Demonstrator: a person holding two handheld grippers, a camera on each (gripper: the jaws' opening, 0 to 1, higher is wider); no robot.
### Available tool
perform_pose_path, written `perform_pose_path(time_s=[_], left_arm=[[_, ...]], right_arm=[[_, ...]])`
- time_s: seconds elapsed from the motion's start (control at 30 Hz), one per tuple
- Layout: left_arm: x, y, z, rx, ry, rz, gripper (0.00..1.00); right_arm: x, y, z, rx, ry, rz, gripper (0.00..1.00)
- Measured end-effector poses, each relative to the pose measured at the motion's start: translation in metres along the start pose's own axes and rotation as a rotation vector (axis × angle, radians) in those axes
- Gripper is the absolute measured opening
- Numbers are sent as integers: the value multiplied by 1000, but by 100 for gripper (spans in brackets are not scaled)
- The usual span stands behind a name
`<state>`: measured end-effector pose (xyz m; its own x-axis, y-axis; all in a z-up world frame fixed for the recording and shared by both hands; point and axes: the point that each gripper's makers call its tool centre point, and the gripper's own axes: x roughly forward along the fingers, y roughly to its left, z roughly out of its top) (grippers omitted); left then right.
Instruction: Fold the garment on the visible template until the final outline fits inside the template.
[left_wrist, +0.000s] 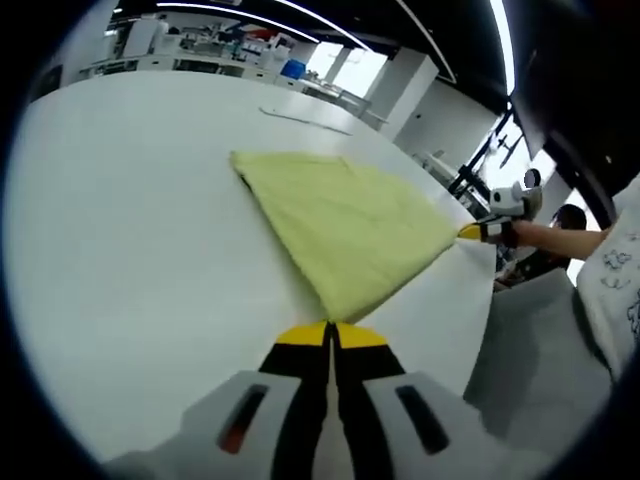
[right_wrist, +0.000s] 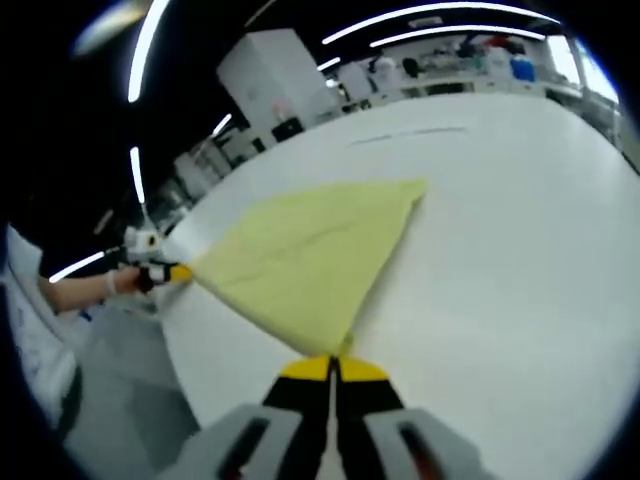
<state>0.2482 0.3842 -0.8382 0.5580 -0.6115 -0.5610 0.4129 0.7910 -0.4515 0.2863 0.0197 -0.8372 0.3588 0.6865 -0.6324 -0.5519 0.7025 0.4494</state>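
A pale yellow garment (left_wrist: 345, 225) lies folded flat on the white table (left_wrist: 130, 250). My left gripper (left_wrist: 331, 330) is shut on its near corner, yellow fingertips pressed together. In the left gripper view the right gripper (left_wrist: 478, 231) pinches the garment's opposite corner at the table's edge. In the right gripper view the same garment (right_wrist: 305, 260) spreads ahead, with my right gripper (right_wrist: 333, 366) shut on its near corner. The left gripper (right_wrist: 170, 271) holds the far corner there. A thin template line (left_wrist: 305, 118) is faintly marked on the table beyond the cloth.
The table's edge (left_wrist: 480, 330) runs close beside the garment, with grey floor (left_wrist: 540, 340) below it. A person's arm (left_wrist: 560, 238) reaches in behind the right gripper. Lab benches and shelves (left_wrist: 230, 50) stand far behind the table.
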Motion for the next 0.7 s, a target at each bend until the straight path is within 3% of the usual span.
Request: perform_pose_path(time_s=[0.27,0.33,0.37,0.43,0.5,0.6,0.63,0.7], left_arm=[[-2,0,-2,-37,-40,33,0],[-8,-5,13,-79,-151,23,0],[-14,-1,17,-136,-187,20,0],[-25,1,25,-137,-239,35,0],[-32,-4,27,-104,-229,39,1],[-38,-21,43,-59,-275,30,14],[-39,-28,49,-39,-292,29,18],[-41,-37,60,9,-311,53,37]], right_arm=[[3,0,-2,20,-10,-5,0],[1,1,2,-9,-28,-9,0],[-1,2,4,-12,-41,-14,0],[-7,5,10,-5,-74,-19,0],[-16,12,17,-5,-113,-21,6],[-26,24,34,-36,-215,-33,18],[-30,28,36,-28,-238,-39,27],[-36,31,40,-18,-287,-69,43]])
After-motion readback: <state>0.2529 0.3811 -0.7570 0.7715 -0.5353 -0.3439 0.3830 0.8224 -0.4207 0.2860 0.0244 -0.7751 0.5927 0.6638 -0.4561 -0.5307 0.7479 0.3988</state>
